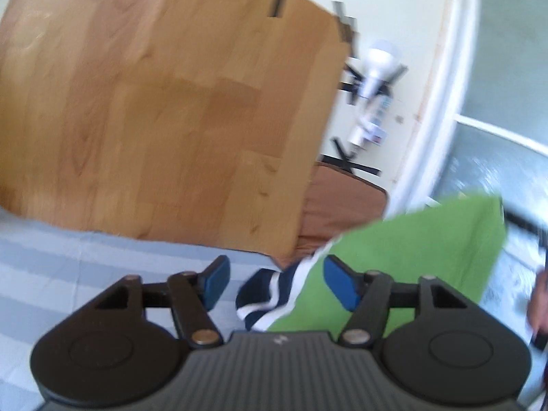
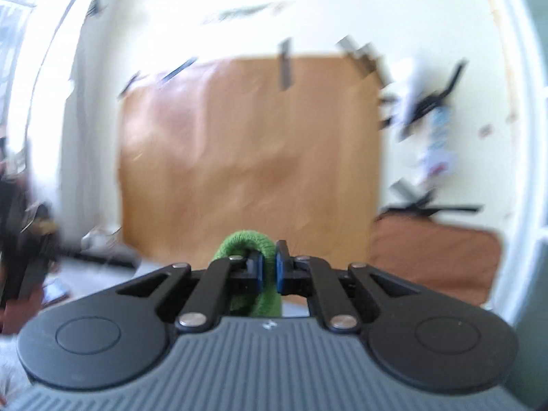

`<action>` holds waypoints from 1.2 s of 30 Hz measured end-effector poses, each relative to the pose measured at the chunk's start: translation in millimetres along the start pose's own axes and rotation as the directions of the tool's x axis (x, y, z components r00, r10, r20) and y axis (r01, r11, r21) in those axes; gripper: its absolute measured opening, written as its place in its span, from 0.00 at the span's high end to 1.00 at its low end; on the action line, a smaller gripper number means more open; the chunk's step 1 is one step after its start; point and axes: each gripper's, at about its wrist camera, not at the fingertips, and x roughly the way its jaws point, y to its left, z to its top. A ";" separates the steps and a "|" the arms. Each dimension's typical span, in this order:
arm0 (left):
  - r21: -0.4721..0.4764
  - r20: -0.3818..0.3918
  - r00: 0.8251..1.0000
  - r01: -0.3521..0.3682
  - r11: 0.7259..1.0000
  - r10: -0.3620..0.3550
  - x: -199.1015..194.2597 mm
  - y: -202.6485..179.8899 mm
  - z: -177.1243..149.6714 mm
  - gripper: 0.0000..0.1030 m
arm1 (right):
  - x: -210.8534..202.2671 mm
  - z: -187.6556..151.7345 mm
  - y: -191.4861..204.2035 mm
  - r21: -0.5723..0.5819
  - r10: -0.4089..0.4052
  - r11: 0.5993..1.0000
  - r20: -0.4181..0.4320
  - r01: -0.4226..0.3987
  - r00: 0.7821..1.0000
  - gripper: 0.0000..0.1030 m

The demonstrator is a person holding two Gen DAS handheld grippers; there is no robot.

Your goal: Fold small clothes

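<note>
The right gripper [image 2: 269, 267] has its blue pads pinched tight on a bunched fold of the small green knitted garment [image 2: 245, 239]; the cloth loops up over the fingertips at twelve o'clock and a strand of it drops back between the black linkage arms towards the camera. That gripper points about level at the big sheet of wood-grain brown paper [image 2: 250, 157] taped to the cream wall [image 2: 308, 10] with dark strips of tape [image 2: 285, 65]. At four o'clock from the pads a flat brown cushion [image 2: 435, 257] sits low against the wall. The right view is smeared, so the clutter at nine o'clock cannot be made out.

The left gripper [image 1: 274, 281] stands with its jaws wide apart, blue pads clear of everything. Seen from it, the green garment [image 1: 411, 246] hangs as a broad panel from two o'clock down to the right fingertip, passing behind the right pad [image 1: 340, 286]; whether it brushes that pad I cannot tell. Just beyond the gap between the fingers lies a navy and white striped piece of cloth [image 1: 263, 298], on the pale blue and white striped bedsheet [image 1: 68, 267] that spreads out to nine o'clock. A person's hand [image 1: 539, 304] shows blurred at the three o'clock edge.
</note>
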 end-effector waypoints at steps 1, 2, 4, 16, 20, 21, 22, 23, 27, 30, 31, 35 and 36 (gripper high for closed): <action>0.034 0.013 1.000 0.006 0.999 -0.007 -2.7 -9.0 -4.3 0.23 | -7.7 4.7 -4.2 0.015 -0.014 1.000 0.006 0.014 1.000 0.91; 0.084 0.038 0.999 0.010 0.996 -0.013 -6.5 -21.3 -10.4 0.17 | -11.3 10.5 -9.4 0.026 -0.027 0.999 0.009 0.027 1.000 0.91; 0.206 0.086 0.996 0.003 0.979 -0.022 -12.5 -48.5 -25.3 0.12 | -16.5 23.6 -14.6 0.026 -0.049 0.998 0.015 0.049 0.999 0.91; 0.634 0.070 0.992 0.040 0.772 -0.109 13.3 -160.8 -116.4 0.05 | -13.2 43.4 -23.9 0.028 -0.057 0.998 0.013 0.057 0.998 0.91; 0.673 0.093 0.995 -0.031 0.739 -0.043 43.3 -175.3 -129.1 0.41 | -19.0 54.4 -25.2 0.039 -0.036 0.999 0.025 0.035 0.999 0.91; 0.668 0.083 0.996 -0.034 0.743 -0.030 49.1 -172.7 -127.9 0.58 | -22.7 57.5 -24.1 0.036 -0.033 0.999 0.031 0.032 0.999 0.91; 0.657 0.065 0.998 -0.031 0.753 -0.015 55.5 -168.9 -123.9 0.88 | -27.3 60.7 -23.2 0.030 -0.033 0.999 0.039 0.031 0.999 0.91; 0.640 0.059 0.998 -0.035 0.768 -0.004 57.3 -162.3 -117.2 0.90 | -32.7 64.4 -22.0 0.022 -0.034 0.999 0.048 0.033 0.998 0.91; 0.503 0.180 0.983 -0.123 0.856 0.035 23.0 -127.7 -66.2 0.91 | -58.7 79.2 -25.6 -0.011 -0.068 0.998 0.102 0.069 0.992 0.91; 0.380 0.319 0.943 -0.217 0.899 0.093 -24.4 -103.1 -21.4 0.91 | -79.5 90.1 -37.9 0.014 -0.090 0.996 0.146 0.089 0.985 0.91; 0.338 0.363 0.925 -0.240 0.910 0.109 -43.0 -96.9 -5.3 0.92 | -85.5 93.8 -40.5 0.022 -0.091 0.996 0.162 0.089 0.983 0.91; 0.268 0.467 0.882 -0.211 0.940 0.064 -116.9 -94.2 52.2 0.92 | -107.0 110.1 -40.8 0.014 -0.069 0.998 0.229 0.068 0.971 0.91; 0.273 0.497 0.865 -0.229 0.934 0.067 -131.2 -100.3 61.6 0.92 | -113.5 115.4 -38.3 0.002 -0.065 0.998 0.250 0.067 0.966 0.91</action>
